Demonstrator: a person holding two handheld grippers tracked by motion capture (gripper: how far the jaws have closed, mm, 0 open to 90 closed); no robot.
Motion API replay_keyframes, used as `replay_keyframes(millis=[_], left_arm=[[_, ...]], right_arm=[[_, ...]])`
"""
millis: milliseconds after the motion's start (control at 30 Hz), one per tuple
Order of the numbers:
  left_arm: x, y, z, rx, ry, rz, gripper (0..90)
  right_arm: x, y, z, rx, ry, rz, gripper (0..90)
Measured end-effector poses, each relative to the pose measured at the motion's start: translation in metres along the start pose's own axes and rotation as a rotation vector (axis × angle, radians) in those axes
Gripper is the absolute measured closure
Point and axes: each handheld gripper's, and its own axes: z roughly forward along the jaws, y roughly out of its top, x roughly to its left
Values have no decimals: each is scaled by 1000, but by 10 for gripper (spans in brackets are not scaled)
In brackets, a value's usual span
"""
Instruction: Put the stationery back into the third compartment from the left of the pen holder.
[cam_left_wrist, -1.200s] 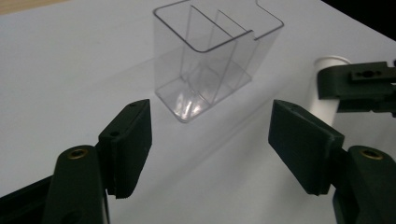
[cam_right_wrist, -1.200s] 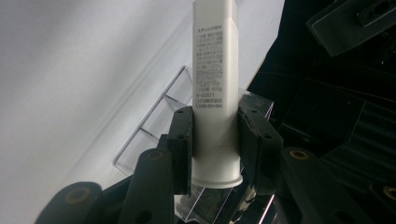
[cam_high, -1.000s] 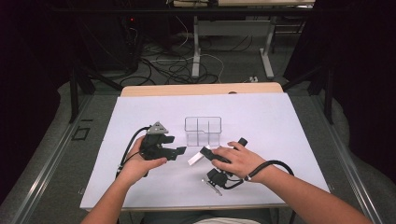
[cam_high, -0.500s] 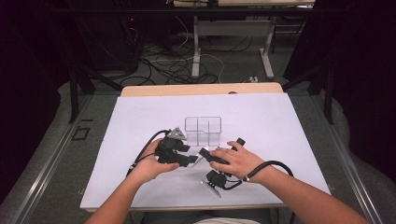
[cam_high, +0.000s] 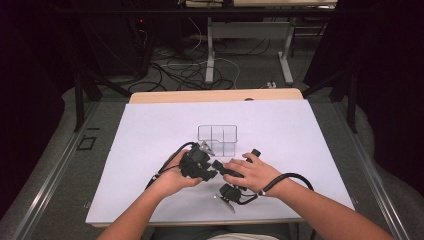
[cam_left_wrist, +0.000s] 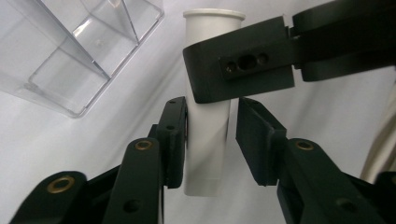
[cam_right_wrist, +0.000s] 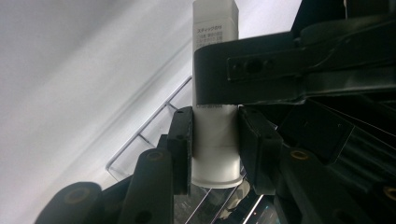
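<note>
A white glue stick (cam_right_wrist: 215, 140) with small printed text is clamped between my right gripper's (cam_right_wrist: 215, 121) black pads. In the left gripper view the same stick (cam_left_wrist: 208, 154) stands between the jaws of my left gripper (cam_left_wrist: 212, 109). These jaws have just been closing: one pad touches the stick, and a narrow gap remains at the other. The right gripper's jaw (cam_left_wrist: 243, 65) grips the stick higher up. In the high view both grippers meet at the table's middle front, left gripper (cam_high: 200, 167) against right gripper (cam_high: 222, 170).
A clear plastic box (cam_high: 217, 136) with divided compartments stands just behind the grippers on the white table sheet (cam_high: 310, 130). It lies close to the left jaws as a clear box (cam_left_wrist: 79, 56). Cables trail from both grippers toward the front edge.
My left hand has moved right across the sheet to the right gripper, and its jaws now straddle the white stick. The right hand has stayed where it was.
</note>
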Motion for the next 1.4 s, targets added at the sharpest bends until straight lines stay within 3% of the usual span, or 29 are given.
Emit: replay_keyframes(millis=[100, 133, 367, 500, 533, 567, 733, 900, 933, 967, 1000, 1033, 1233, 1300, 1400], left_arm=[[1, 2, 1, 16, 8, 9, 670], [1, 2, 0, 26, 9, 12, 687], [1, 3, 1, 37, 9, -3, 698], [1, 3, 0, 35, 5, -13, 700], [2, 3, 0, 30, 8, -14, 701], [1, 3, 0, 20, -1, -35, 702], [7, 3, -2, 5, -9, -79, 703], [15, 2, -5, -9, 6, -79, 703], [16, 2, -5, -16, 7, -85, 703], [18, 1, -6, -24, 9, -94, 703], [20, 1, -7, -30, 7, -97, 703], [21, 0, -8, -47, 3, -108, 703], [30, -2, -17, -106, 6, -123, 703], [32, -2, -20, -142, 7, -127, 703], [34, -1, -23, -207, 14, -141, 703]], right_arm=[[-1, 0, 0, -7, -5, -8, 669], [1, 0, 0, -1, -2, 10, 669], [-1, 2, -1, 9, 4, -6, 669], [0, 2, 1, -6, -2, 7, 667], [-1, 2, -1, 14, 9, 8, 666], [-2, 1, 0, 9, 9, 9, 662], [-6, -2, -2, 18, -2, 35, 586], [-10, -6, -6, 20, -33, 58, 488], [-12, -9, -7, 23, -38, 100, 478], [-12, -9, -7, 23, -38, 100, 478], [-12, -10, -8, 25, -52, 131, 475], [-10, -11, -9, 21, -59, 185, 462], [0, -22, -15, 56, -66, 377, 420], [2, -25, -15, 95, -44, 434, 395], [5, -30, -18, 97, -63, 514, 353]])
